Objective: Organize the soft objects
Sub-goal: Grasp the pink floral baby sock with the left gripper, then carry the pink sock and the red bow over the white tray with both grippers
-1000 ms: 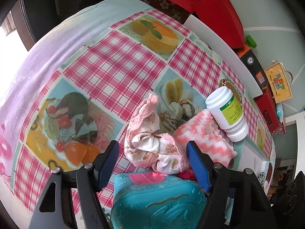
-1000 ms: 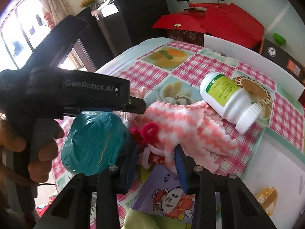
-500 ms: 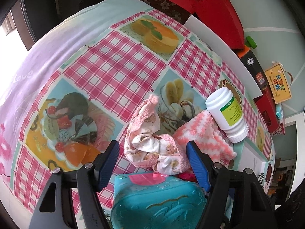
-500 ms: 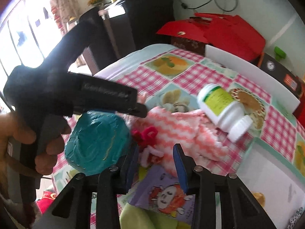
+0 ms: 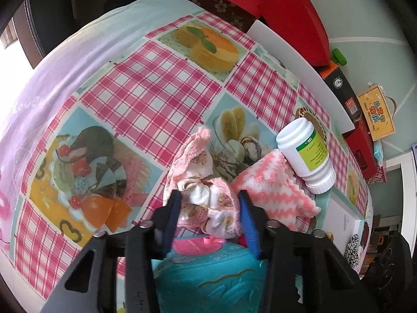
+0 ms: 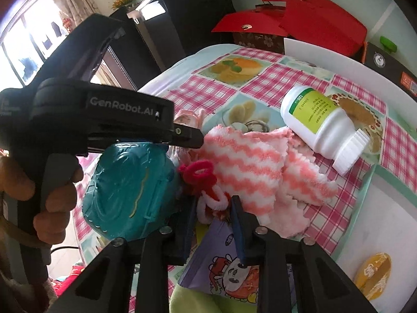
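Both grippers are working over the pink-checked tablecloth [image 5: 146, 96] as I steer them from afar. Left gripper [image 5: 208, 203]: its blue pads have just been closing and now press on both sides of the crumpled floral cloth [image 5: 206, 198], which lies near the middle of the table, just beyond the teal case [image 5: 206, 281]. Right gripper [image 6: 212, 208]: its jaws have just been closing too, and I see them narrowed onto the red-and-white hair ties [image 6: 208, 195], which sit between the teal case on one side and the pink-and-white zigzag towel [image 6: 250, 164] on the other.

That towel lies rumpled toward the table's right edge in the left wrist view, touching the floral cloth. A white bottle with a green label [image 5: 307, 154] lies on its side at the towel's far corner, cap toward the edge. A purple cartoon packet [image 6: 226, 260] rests under the right gripper, at the near edge.

From the right wrist camera I can see a hand [image 6: 49, 195] wrapped around the left gripper's black handle. Red boxes [image 6: 299, 26] are stacked past the far edge.
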`<state>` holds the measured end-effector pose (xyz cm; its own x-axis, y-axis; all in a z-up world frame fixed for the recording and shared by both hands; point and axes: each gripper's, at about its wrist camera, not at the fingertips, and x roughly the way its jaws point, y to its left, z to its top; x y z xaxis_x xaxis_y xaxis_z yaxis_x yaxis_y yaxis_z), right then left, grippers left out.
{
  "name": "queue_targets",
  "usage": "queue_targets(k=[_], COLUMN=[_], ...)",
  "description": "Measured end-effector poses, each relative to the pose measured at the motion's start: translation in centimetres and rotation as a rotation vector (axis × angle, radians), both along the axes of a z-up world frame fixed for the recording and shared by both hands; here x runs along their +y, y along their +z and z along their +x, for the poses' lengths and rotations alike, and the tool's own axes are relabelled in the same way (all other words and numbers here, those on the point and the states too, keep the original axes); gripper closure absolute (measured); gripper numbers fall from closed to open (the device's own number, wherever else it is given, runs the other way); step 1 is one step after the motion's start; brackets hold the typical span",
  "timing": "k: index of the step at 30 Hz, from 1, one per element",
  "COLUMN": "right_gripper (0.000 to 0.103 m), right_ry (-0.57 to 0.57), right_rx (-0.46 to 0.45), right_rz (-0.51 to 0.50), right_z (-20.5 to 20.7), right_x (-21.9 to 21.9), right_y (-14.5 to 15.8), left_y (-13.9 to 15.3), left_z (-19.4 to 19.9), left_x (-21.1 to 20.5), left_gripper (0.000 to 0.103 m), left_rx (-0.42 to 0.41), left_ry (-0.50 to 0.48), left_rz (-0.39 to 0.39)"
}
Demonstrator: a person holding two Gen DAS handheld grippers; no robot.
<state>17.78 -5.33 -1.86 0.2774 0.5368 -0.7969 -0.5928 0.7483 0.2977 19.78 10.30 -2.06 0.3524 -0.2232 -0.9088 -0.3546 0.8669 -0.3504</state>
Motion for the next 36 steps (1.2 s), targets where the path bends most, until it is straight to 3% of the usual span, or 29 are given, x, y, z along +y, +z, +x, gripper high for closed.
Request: queue_targets(k=[5, 12, 24, 36], right_gripper=[0.077, 0.078, 0.078, 0.078], right_ry=[-0.015, -0.034, -0.074, -0.093], right_rx=[0.004, 0.004, -0.015, -0.057], right_rz=[0.01, 0.013, 0.027, 0.069], right_z=[-0.1, -0.1, -0.1, -0.8], right_x=[-0.3, -0.8, -1.9, -2.9], right_y=[0.2, 0.4, 1.5, 3.5], left_y=[-0.2, 0.1, 1.8, 5.3], left_z=[-0.1, -0.4, -1.5, -2.4], left_x=[0.7, 1.5, 2.7, 2.7], left_gripper=[0.082, 0.087, 0.09, 0.09], left_rx=[0.001, -0.027, -0.088, -0.179], left_ry=[0.027, 0.068, 0.121, 0.129], left_rz=[0.004, 0.016, 0.028, 0.056])
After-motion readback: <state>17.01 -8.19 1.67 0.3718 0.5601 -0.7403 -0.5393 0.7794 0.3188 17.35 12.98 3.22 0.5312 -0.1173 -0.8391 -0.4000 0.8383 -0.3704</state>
